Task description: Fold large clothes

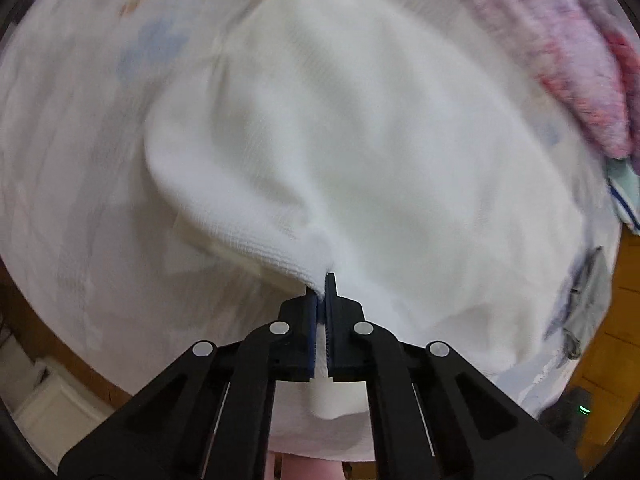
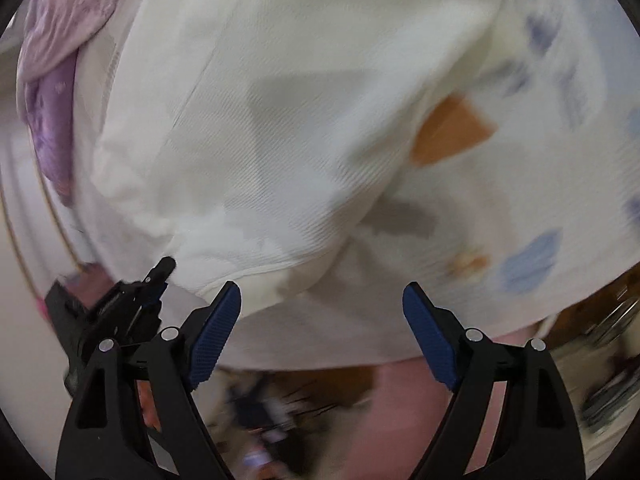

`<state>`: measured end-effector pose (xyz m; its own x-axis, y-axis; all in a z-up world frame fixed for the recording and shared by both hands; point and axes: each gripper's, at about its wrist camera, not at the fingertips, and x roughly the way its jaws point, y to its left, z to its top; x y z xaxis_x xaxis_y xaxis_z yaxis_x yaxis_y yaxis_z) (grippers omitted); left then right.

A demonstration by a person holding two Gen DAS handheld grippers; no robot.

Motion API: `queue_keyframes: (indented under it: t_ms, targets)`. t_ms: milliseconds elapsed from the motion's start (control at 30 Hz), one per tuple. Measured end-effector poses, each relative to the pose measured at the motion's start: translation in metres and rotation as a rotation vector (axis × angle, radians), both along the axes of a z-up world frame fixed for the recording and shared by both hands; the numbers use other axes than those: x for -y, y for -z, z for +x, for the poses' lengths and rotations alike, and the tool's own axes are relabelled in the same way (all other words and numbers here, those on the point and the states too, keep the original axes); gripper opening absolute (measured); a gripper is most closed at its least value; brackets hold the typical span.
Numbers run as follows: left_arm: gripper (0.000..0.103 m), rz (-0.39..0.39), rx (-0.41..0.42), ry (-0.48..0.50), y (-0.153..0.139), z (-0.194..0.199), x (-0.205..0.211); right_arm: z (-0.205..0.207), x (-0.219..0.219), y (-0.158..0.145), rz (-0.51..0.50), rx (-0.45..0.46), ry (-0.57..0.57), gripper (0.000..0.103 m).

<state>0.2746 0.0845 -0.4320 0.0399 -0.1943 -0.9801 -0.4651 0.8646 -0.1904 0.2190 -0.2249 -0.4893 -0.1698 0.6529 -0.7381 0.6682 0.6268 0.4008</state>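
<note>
The left tool [image 1: 325, 286] pinches a hem of the white garment [image 1: 360, 140], which lies spread on a printed bedsheet [image 1: 72, 160]. The right tool [image 2: 322, 300] stands spread just above the garment's edge, gripping nothing.

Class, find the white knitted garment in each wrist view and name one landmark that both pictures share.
Left wrist view: the white garment fills the centre; its hem corner is pinched in the shut left gripper.
Right wrist view: the garment spreads over the upper middle, its hem just ahead of the open right gripper.
Shared landmark: the patterned bedsheet under it.
</note>
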Motion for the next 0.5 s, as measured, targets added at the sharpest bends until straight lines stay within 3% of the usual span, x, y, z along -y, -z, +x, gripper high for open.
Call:
queue_keyframes:
  t_ms: [100,233,300,433,500]
  targets:
    - [0.003,0.027,0.068,0.046,-0.03,0.011,0.013,0.01,-0.019,0.005,0.089,-0.014,0.081,0.08]
    - [0.003,0.084,0.133,0.122,-0.054,0.03,0.037,0.03,-0.036,0.007,0.101,-0.052,0.116,0.08]
    - [0.003,0.105,0.136,0.147,-0.056,0.024,0.039,0.037,-0.041,0.001,0.047,-0.11,0.051,0.08]
    - [0.003,0.105,0.121,0.154,-0.049,0.028,0.038,0.036,-0.026,-0.02,0.029,-0.101,0.14,0.08]
    - [0.003,0.107,0.113,0.159,-0.047,0.025,0.037,0.042,-0.026,-0.007,0.05,-0.08,0.148,0.08]
